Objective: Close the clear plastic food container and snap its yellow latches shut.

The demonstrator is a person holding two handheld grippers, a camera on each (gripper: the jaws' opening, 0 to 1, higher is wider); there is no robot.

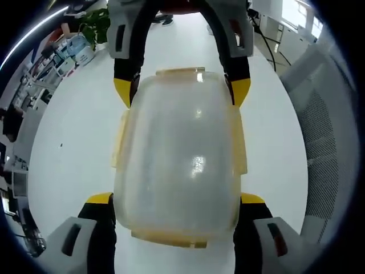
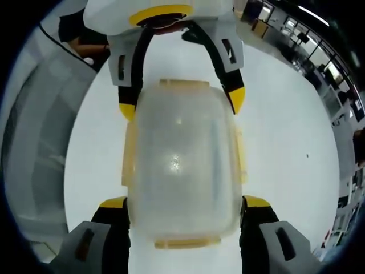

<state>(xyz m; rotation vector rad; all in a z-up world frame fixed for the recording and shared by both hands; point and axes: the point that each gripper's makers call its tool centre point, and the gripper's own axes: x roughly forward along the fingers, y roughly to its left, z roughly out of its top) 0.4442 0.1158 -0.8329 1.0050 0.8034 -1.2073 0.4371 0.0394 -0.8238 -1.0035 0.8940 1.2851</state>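
Clear plastic food container with yellow latches (image 1: 179,162) lying on white surface (image 1: 74,148), well in from its edges, lid apparently seated. Judged step: snapping latches. Best done by pressing each yellow flap squarely inward with jaw tips, opposite ends together, without shoving container sideways. Left gripper (image 1: 177,200) facing right gripper (image 1: 181,85) across container; seen likewise from opposite end, right gripper (image 2: 185,202) near, left gripper (image 2: 179,103) far. Both sets of jaws apart, straddling container ends, yellow tips close against its sides; firm clamping not discernible. Side latches (image 2: 240,157) appear splayed outward, not yet snapped
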